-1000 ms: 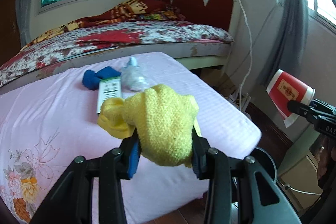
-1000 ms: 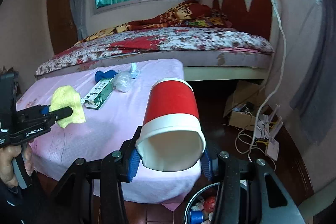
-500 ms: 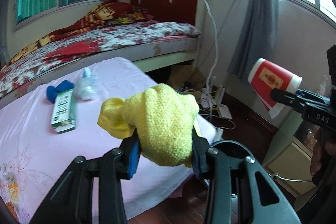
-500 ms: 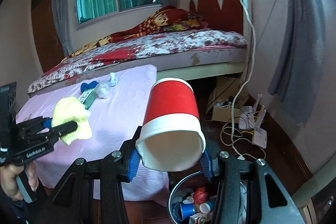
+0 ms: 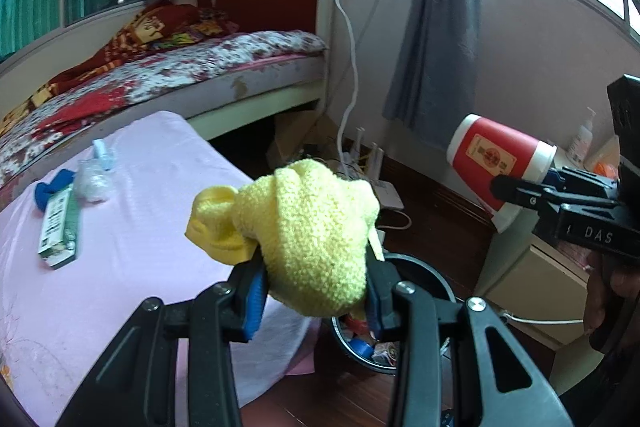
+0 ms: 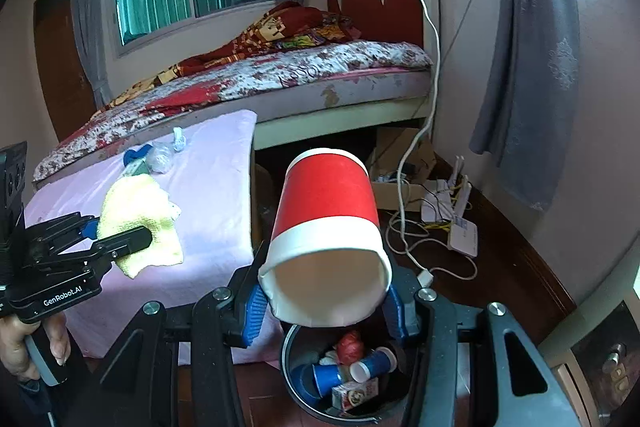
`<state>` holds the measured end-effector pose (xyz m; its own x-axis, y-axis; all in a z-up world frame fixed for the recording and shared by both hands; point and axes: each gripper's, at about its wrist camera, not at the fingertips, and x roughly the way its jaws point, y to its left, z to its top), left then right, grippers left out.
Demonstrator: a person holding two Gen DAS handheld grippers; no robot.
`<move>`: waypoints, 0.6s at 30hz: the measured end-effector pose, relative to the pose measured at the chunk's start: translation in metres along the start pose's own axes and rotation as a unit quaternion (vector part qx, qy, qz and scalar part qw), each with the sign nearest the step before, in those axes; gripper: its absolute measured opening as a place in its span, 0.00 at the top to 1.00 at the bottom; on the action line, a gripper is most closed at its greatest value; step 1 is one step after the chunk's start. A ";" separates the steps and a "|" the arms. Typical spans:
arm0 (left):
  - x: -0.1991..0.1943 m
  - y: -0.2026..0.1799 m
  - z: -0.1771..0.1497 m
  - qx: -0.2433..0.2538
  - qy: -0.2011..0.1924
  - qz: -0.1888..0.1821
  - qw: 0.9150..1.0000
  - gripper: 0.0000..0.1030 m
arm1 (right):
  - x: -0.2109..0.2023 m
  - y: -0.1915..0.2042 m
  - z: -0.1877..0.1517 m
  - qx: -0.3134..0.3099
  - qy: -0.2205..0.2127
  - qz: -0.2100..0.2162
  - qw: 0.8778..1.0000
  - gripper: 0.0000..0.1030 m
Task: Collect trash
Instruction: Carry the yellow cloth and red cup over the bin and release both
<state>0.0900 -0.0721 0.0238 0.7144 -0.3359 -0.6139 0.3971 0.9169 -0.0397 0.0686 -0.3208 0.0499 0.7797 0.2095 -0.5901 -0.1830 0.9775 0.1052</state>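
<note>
We've got our right gripper (image 6: 326,301) clamped on a red paper cup (image 6: 326,243), blue pads pressing its white rim band from both sides, and the cup hangs directly above the round black trash bin (image 6: 292,383). It's a tapered red cup with a white band at the mouth and a white interior; from the left wrist view it carries a small yellowish label on its side (image 5: 494,163). Its long axis lies roughly along the fingers, open mouth facing back toward our camera and tilted down, closed base pointing away toward the bed (image 6: 304,75). Over on our left gripper (image 5: 316,291), the jaws are squeezed on a fuzzy yellow cloth (image 5: 304,223), bunched and floppy, drooping over the fingertips, held near the edge of the pink-sheeted mattress (image 5: 152,195) and just beside the bin (image 5: 424,271). Inside the bin we see blue cups (image 6: 320,377), a red wad and a small printed carton.
</note>
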 end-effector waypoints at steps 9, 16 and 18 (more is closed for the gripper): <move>0.026 -0.037 -0.008 0.025 0.027 -0.032 0.999 0.60 | 0.009 -0.026 -0.031 0.000 0.029 -0.027 0.999 0.51; 0.044 -0.061 -0.014 0.045 0.045 -0.049 0.997 0.60 | 0.019 -0.051 -0.051 0.009 0.054 -0.045 0.998 0.51; 0.048 -0.065 -0.017 0.048 0.051 -0.053 0.996 0.60 | 0.022 -0.057 -0.057 0.013 0.061 -0.048 0.997 0.51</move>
<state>0.0881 -0.1444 -0.0166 0.6054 -0.4023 -0.6867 0.5246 0.8506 -0.0359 0.0618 -0.3740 -0.0144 0.7137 0.1125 -0.6914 -0.0952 0.9934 0.0633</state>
